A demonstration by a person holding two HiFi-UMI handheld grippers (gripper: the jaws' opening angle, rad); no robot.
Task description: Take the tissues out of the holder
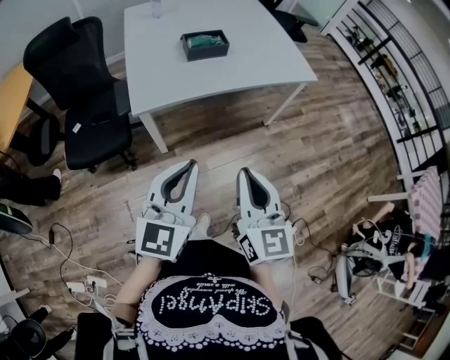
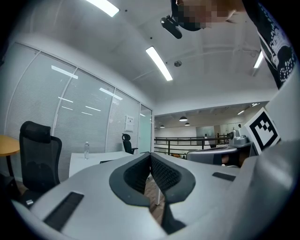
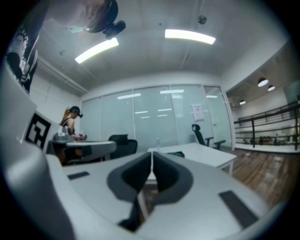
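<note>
2 grippers are held low over the wooden floor (image 1: 330, 155), side by side but not touching, with their tips pointed toward a white table (image 1: 239, 77) that stands well ahead of them. The left gripper (image 1: 188, 164) is seen with its jaws pressed together at the tips, and nothing is caught between them. The right gripper (image 1: 243, 171) is likewise closed tip to tip and is empty. A cube with square markers is carried at the rear of each gripper, close to the person's body. The holder (image 1: 205, 45), a dark rectangular box with an open top, is set on the far half of the table, near its middle. The tissues (image 1: 204, 40) are seen as a teal-green bundle lying inside the holder, none of it lifted out. Holder and tissues are well apart from both grippers and are touched by neither. A clear bottle (image 1: 156, 7) is placed upright near the table's far edge, beyond the holder and to its left. 1 black office chair (image 1: 88, 91) is parked at the table's left side. Cables (image 1: 70, 264) are strewn on the floor at the lower left, and a shelving rack (image 1: 401, 77) is lined along the right edge of the head view.
</note>
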